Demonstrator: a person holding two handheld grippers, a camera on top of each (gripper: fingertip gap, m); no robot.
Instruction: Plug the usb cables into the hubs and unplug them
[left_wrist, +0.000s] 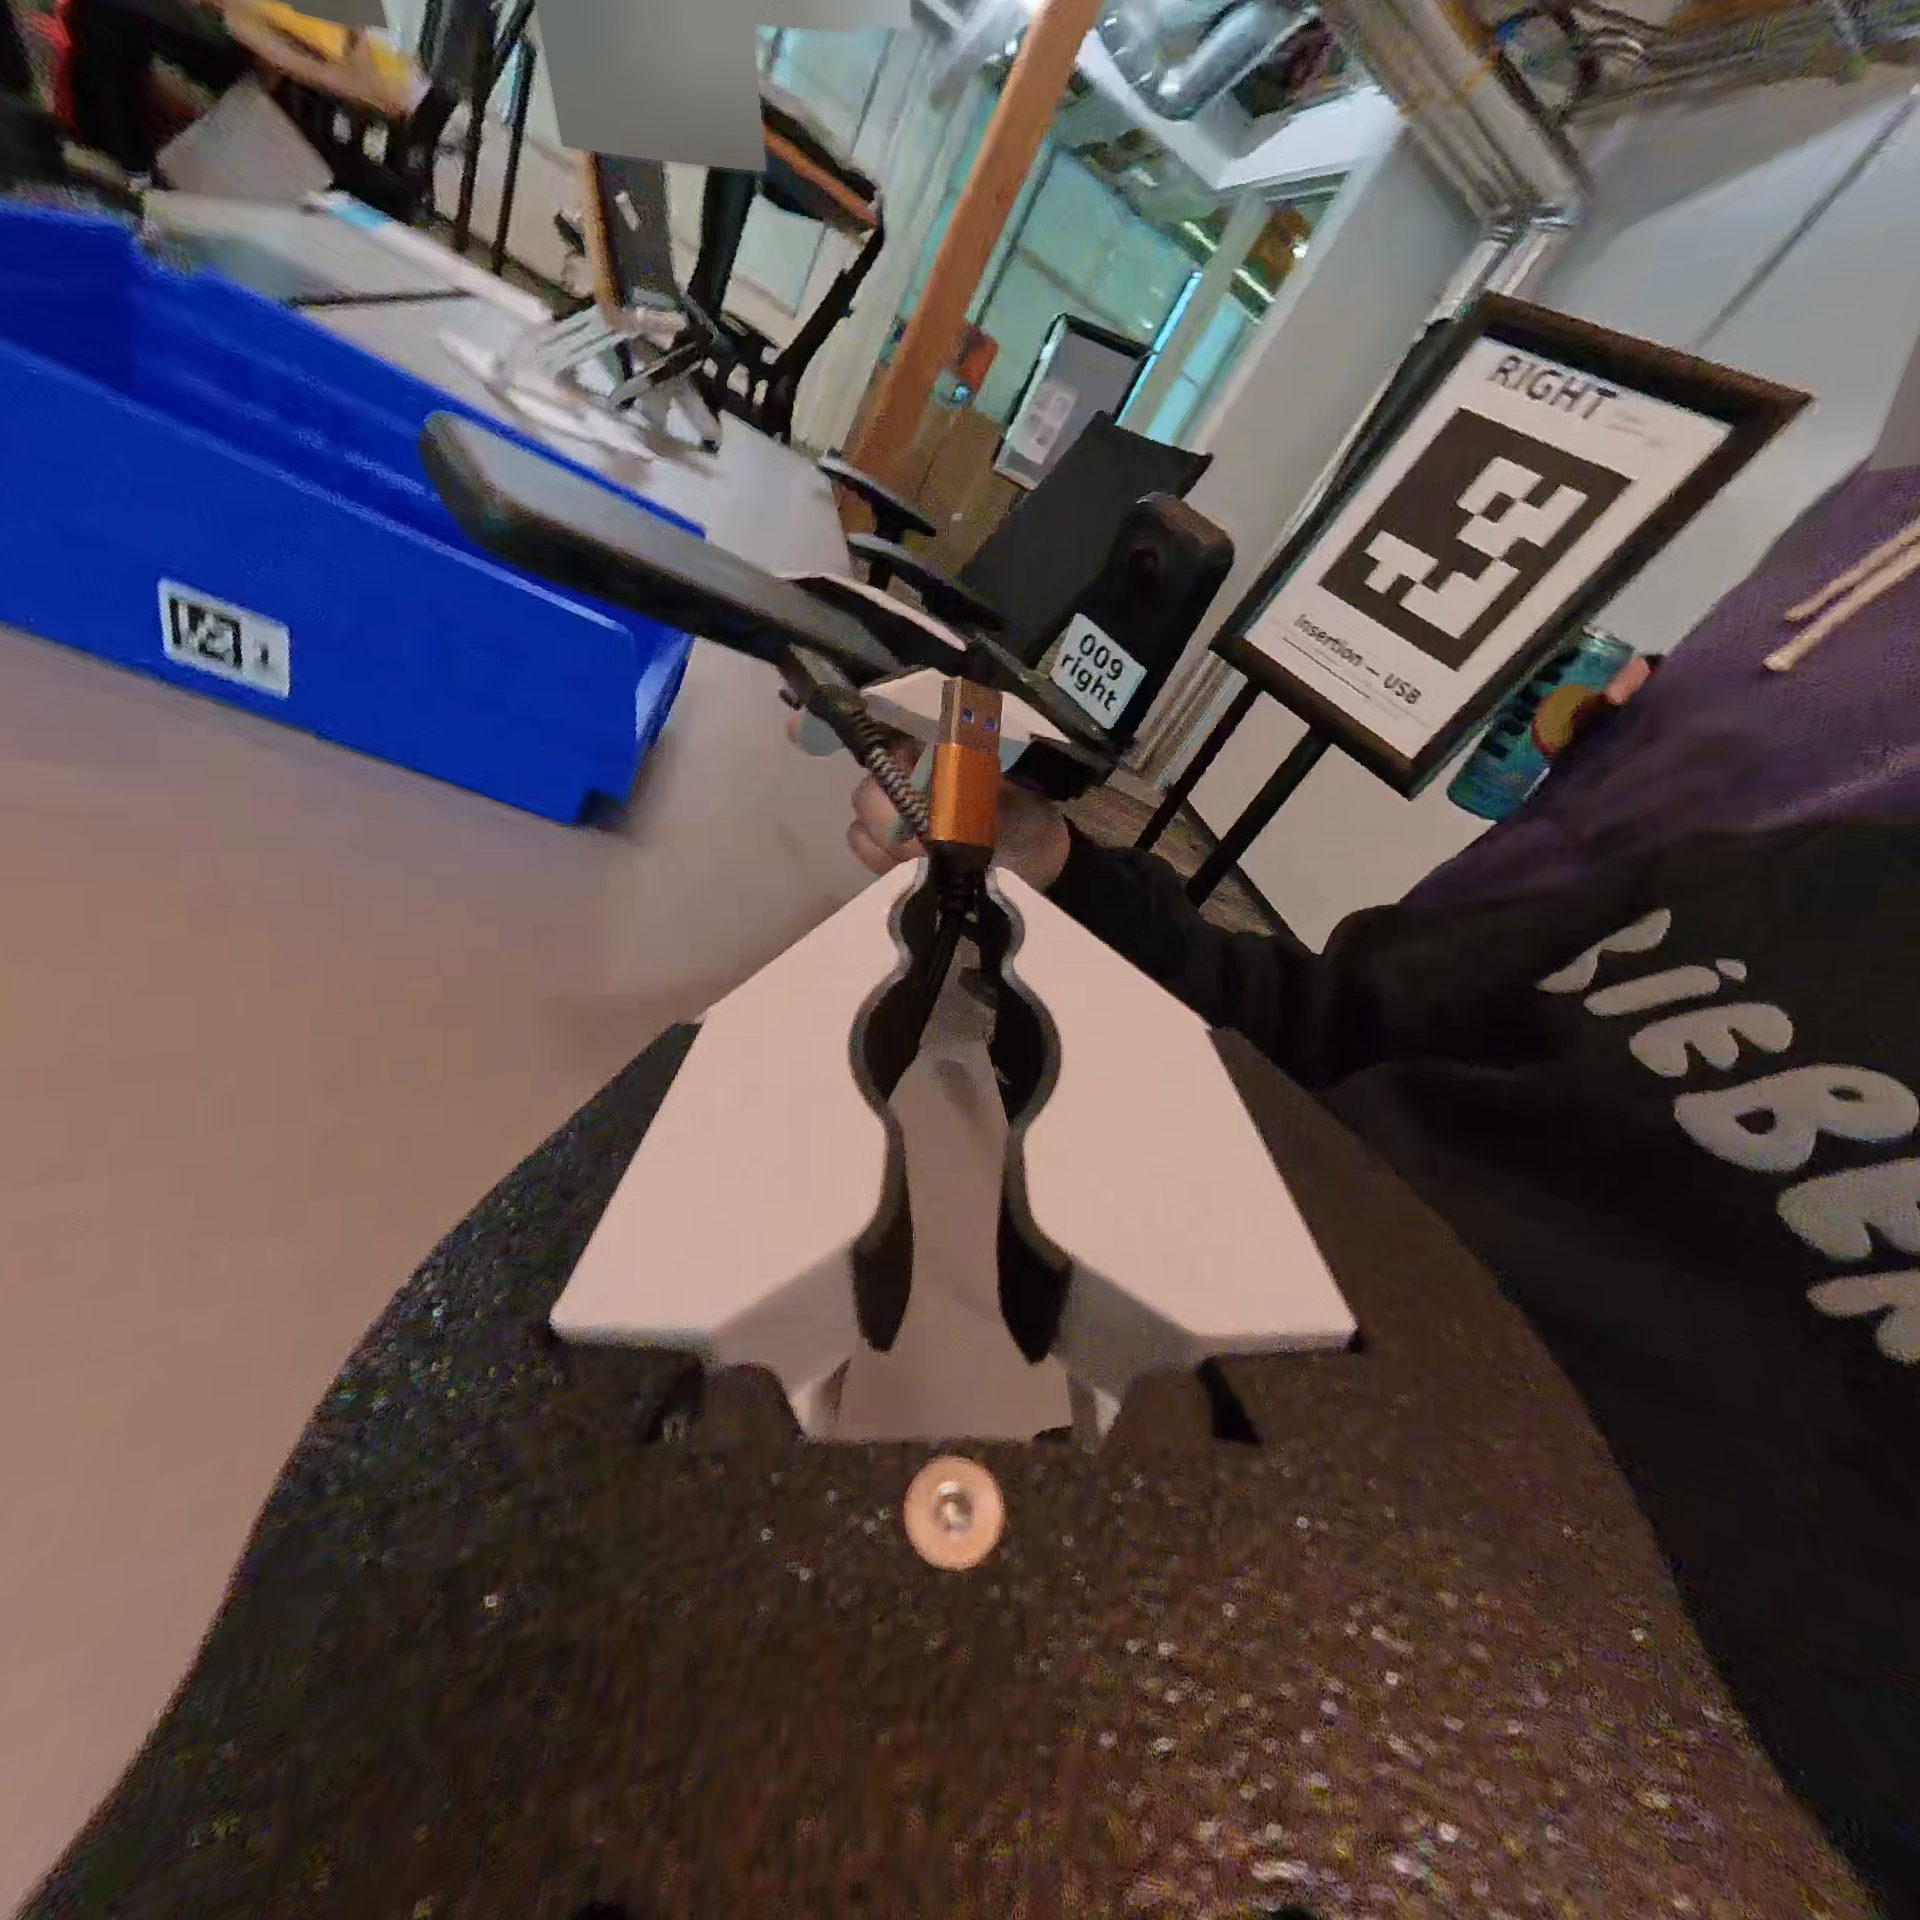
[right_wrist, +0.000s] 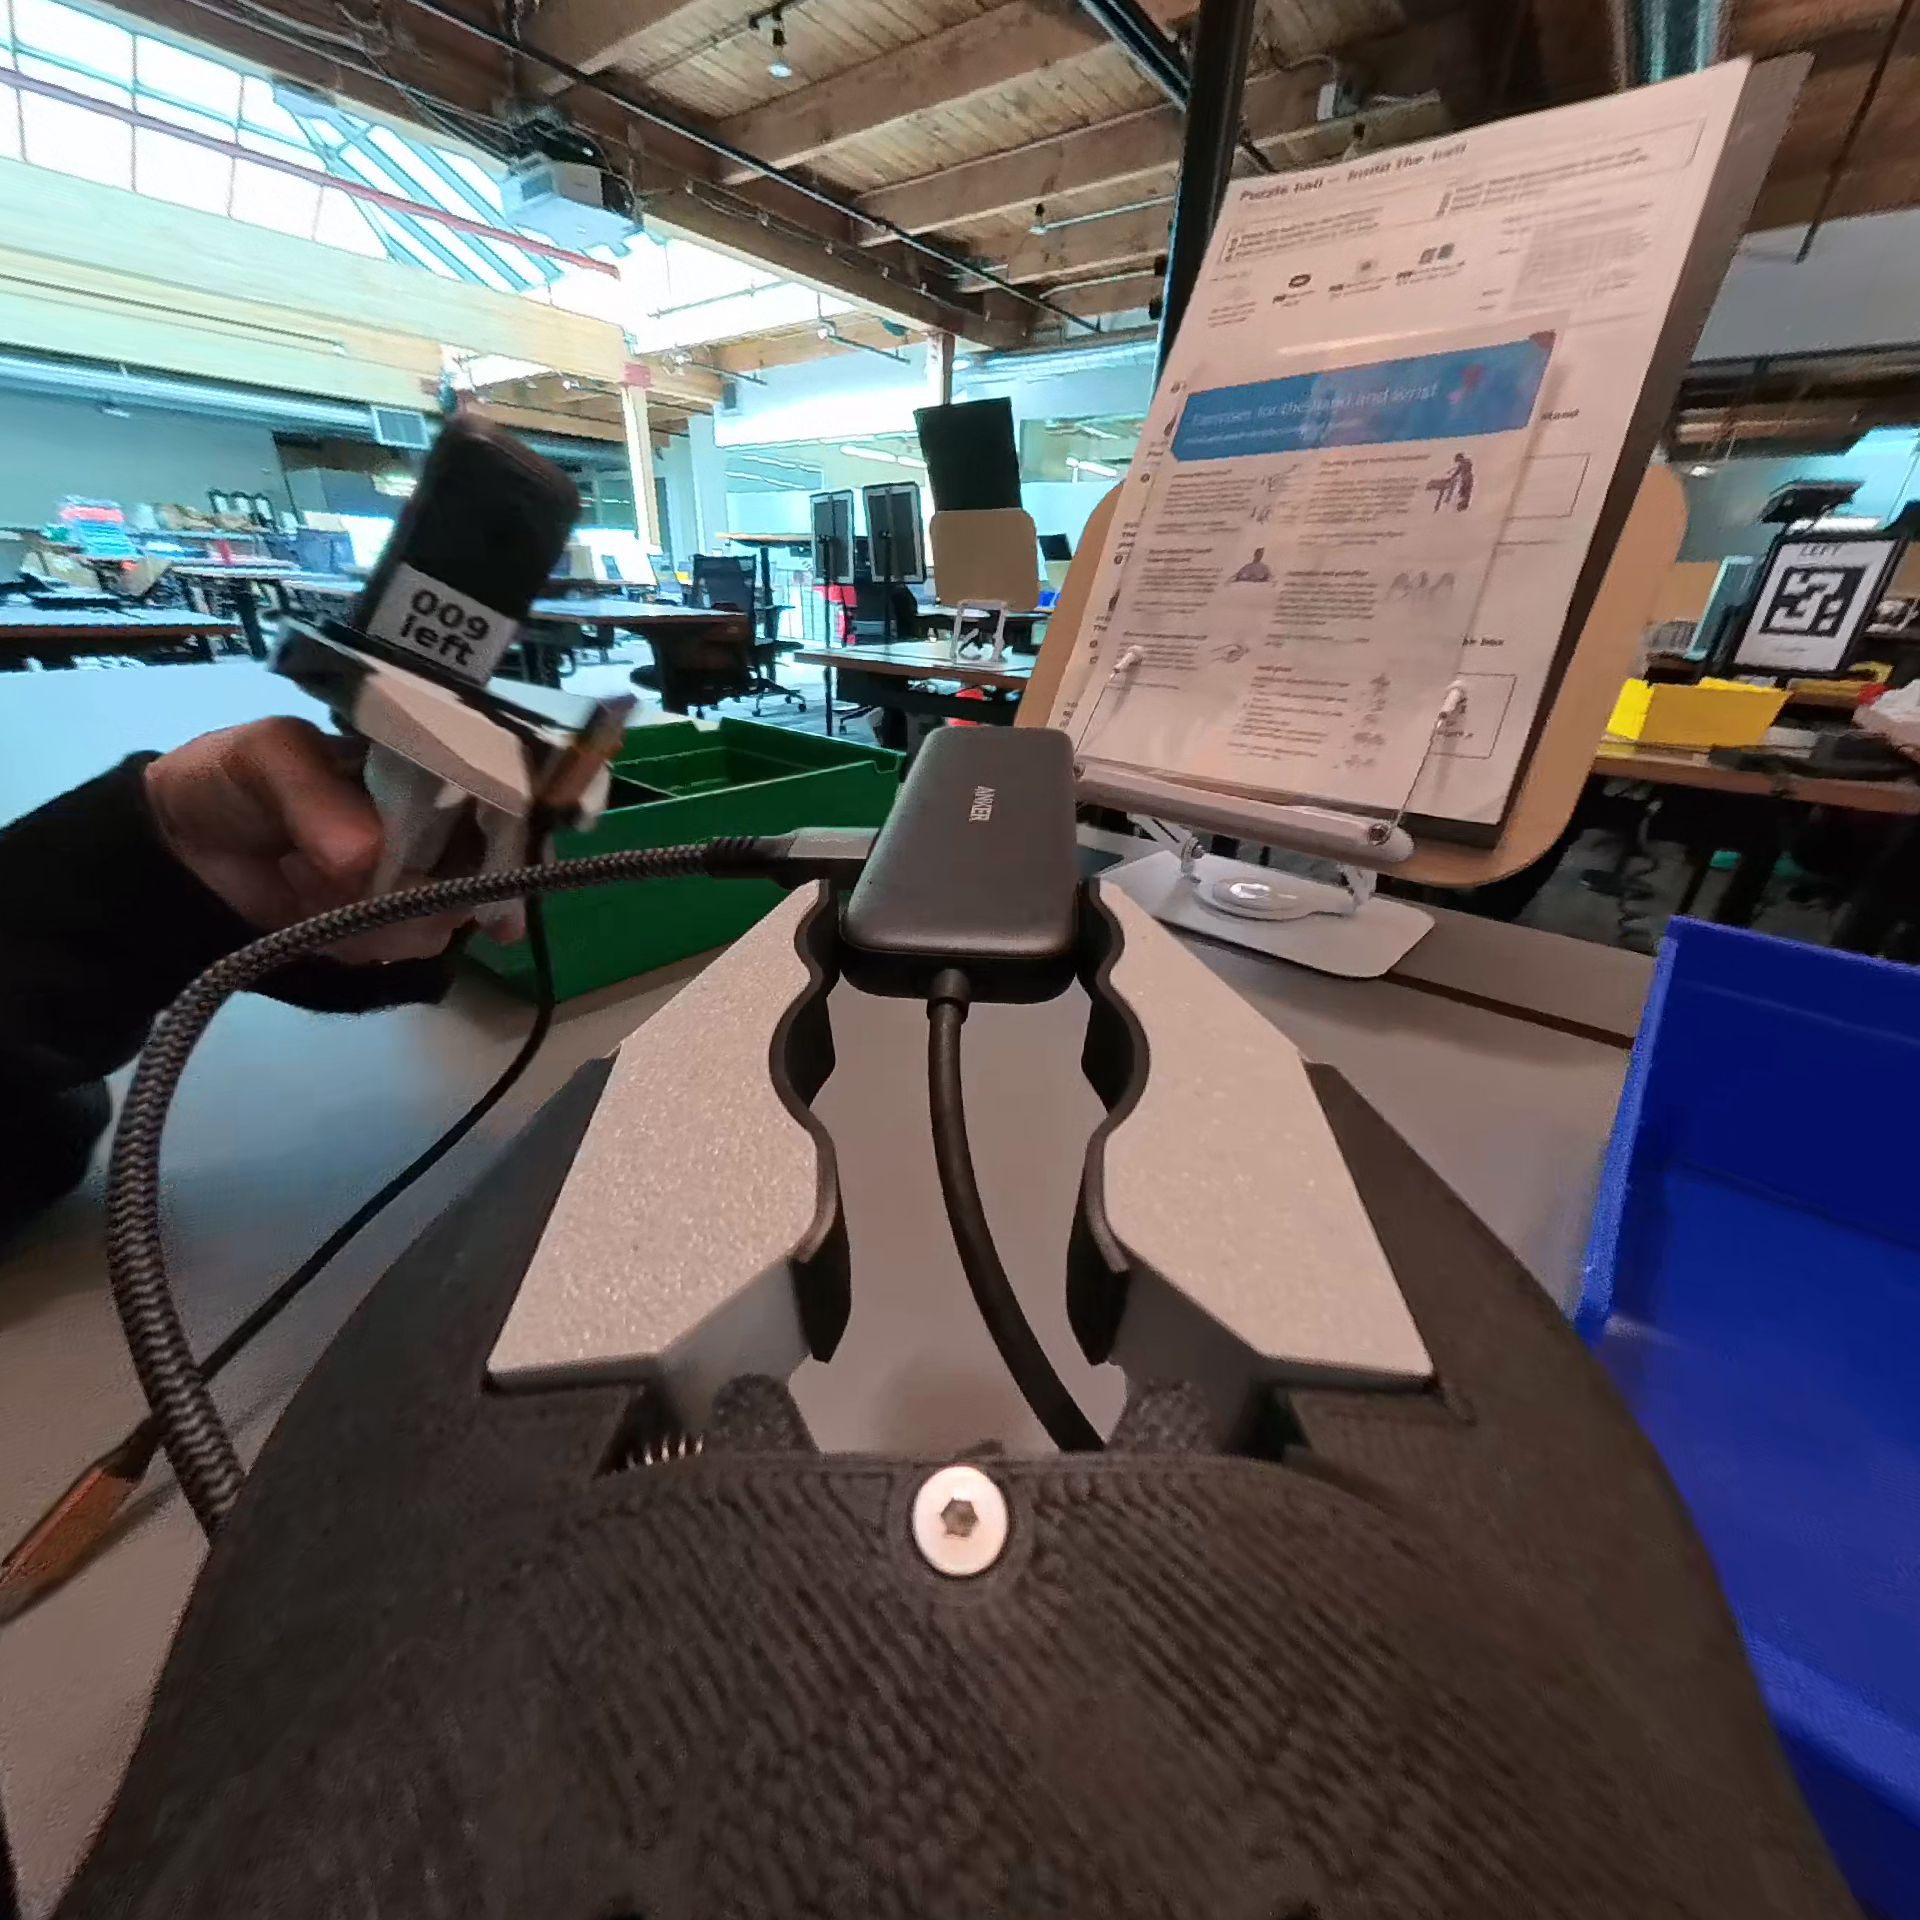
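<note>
My left gripper (left_wrist: 956, 883) is shut on a thin black cable just below its orange USB plug (left_wrist: 964, 784); the plug sticks out past the fingertips, its metal end close under the hub. My right gripper (right_wrist: 961, 925) is shut on the near end of a dark grey USB hub (right_wrist: 966, 831) and holds it above the table. The hub also shows in the left wrist view (left_wrist: 603, 540). A braided cable (right_wrist: 416, 904) is plugged into the hub's left side. The hub's own black cable (right_wrist: 977, 1195) hangs back between my right fingers. The left gripper (right_wrist: 566, 764) shows left of the hub.
A blue bin (right_wrist: 1766, 1299) stands at the right, also seen in the left wrist view (left_wrist: 312, 499). A green bin (right_wrist: 707, 821) lies behind the hub. A document stand (right_wrist: 1403, 468) and a framed marker sign (left_wrist: 1486, 540) stand at the table's edges. The braided cable's orange end (right_wrist: 62, 1517) lies on the table.
</note>
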